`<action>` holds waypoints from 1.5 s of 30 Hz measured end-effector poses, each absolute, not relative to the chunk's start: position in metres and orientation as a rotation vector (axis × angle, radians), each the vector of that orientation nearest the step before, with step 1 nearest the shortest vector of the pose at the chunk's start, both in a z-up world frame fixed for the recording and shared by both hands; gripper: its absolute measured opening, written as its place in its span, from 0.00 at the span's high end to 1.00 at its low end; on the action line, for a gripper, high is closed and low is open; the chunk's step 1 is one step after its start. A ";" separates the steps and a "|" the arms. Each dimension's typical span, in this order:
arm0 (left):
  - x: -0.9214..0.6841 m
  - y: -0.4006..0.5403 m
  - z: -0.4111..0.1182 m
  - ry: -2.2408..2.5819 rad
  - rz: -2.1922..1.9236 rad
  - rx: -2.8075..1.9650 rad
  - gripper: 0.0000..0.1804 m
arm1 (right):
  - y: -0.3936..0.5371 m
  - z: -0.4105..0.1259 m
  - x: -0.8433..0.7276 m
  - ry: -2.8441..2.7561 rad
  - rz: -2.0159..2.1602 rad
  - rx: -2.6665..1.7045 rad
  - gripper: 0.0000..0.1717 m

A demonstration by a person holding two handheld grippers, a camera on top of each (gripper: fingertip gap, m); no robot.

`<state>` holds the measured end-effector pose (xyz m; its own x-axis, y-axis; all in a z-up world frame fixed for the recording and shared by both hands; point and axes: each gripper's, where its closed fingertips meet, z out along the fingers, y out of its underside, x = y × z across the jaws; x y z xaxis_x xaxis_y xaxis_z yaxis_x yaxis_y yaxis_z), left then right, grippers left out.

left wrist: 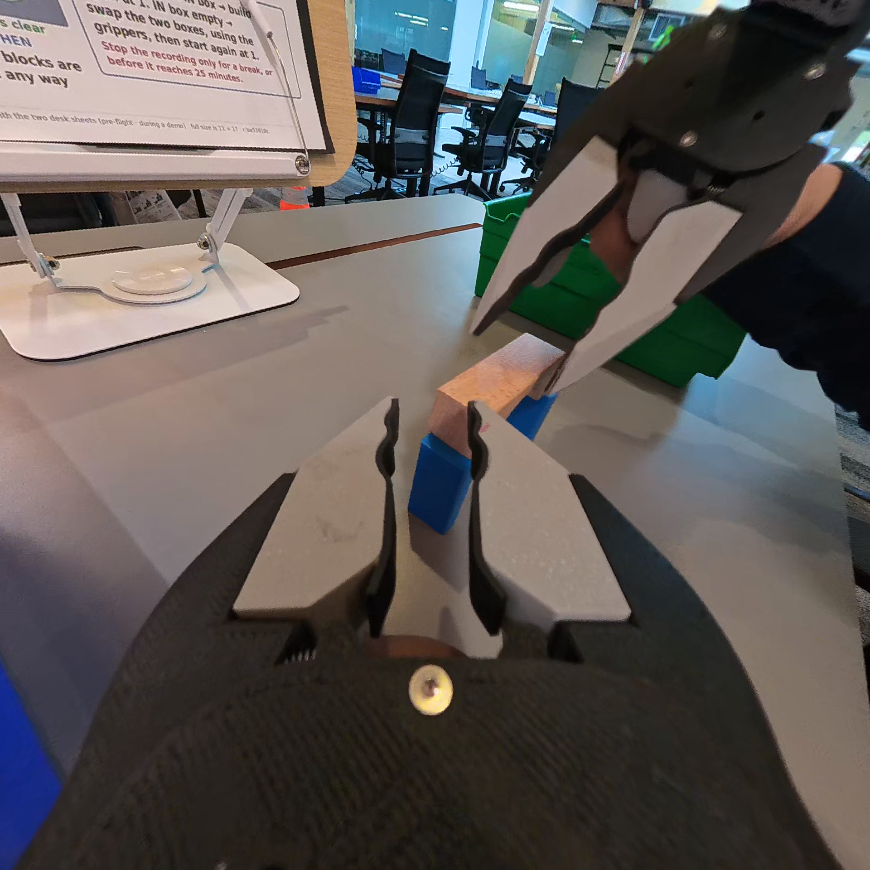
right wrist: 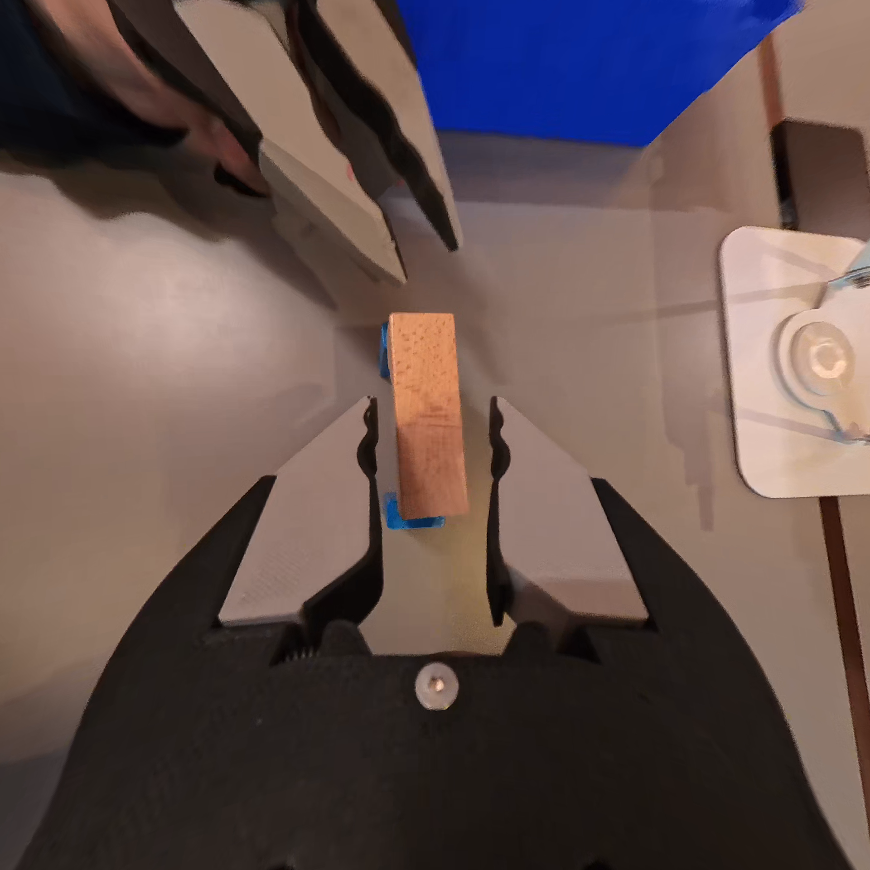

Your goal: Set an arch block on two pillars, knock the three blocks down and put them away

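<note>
A plain wooden arch block lies across two blue pillars on the grey table. My right gripper is open and straddles the block's near half from above, with a gap on each side between pad and wood. In the left wrist view the right gripper hangs over the block's far end. My left gripper is open and empty, just short of the near pillar and the block's near end. It also shows in the right wrist view, with nothing between its fingers.
A green bin stands behind the blocks at the right. A blue bin stands on the opposite side. A white document stand with a printed sheet is at the left. A person's sleeve holds the right gripper. The tips of one gripper are about 6 centimetres away from the tips of the other. About 6 centimetres separates my left fingertips from the near pillar.
</note>
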<state>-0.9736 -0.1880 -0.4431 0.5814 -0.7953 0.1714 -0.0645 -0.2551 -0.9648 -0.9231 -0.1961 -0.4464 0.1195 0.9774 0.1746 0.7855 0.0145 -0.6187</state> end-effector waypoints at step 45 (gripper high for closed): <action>-0.983 -0.178 -0.481 0.717 -0.701 -1.839 0.86 | -0.195 -0.515 -0.850 -0.740 0.512 -2.050 0.88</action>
